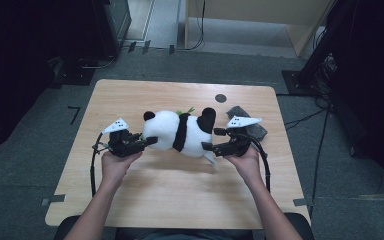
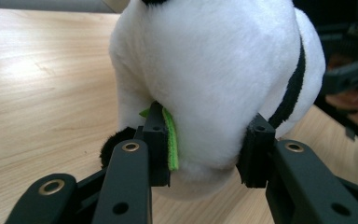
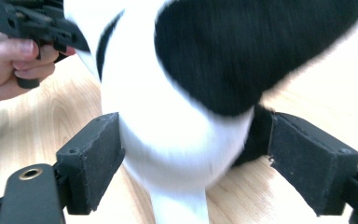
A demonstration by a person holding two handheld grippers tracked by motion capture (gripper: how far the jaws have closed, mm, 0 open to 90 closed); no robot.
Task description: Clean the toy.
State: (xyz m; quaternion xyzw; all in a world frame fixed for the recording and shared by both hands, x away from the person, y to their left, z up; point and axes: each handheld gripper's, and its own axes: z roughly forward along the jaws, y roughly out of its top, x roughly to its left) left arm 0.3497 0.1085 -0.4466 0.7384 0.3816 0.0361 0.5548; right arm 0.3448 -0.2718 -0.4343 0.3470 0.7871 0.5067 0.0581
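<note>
A black-and-white plush panda (image 1: 180, 132) lies on its side in the middle of the wooden table (image 1: 180, 200). My left gripper (image 1: 151, 141) holds its white end. In the left gripper view the pads (image 2: 256, 149) dent the white plush (image 2: 214, 70), and a green felt strip (image 2: 170, 140) is pinched under one pad, so this gripper (image 2: 209, 144) is shut on the panda. My right gripper (image 1: 213, 139) is at the other end. Its jaws stand wide in the right gripper view (image 3: 196, 158), one on each side of the blurred plush (image 3: 177, 140), without denting it.
A dark grey flat object (image 1: 252, 127) lies on the table just behind the right gripper. A small black round spot (image 1: 220, 98) marks the far side of the tabletop. The other hand and its gripper (image 3: 28, 23) appear at the upper left of the right gripper view.
</note>
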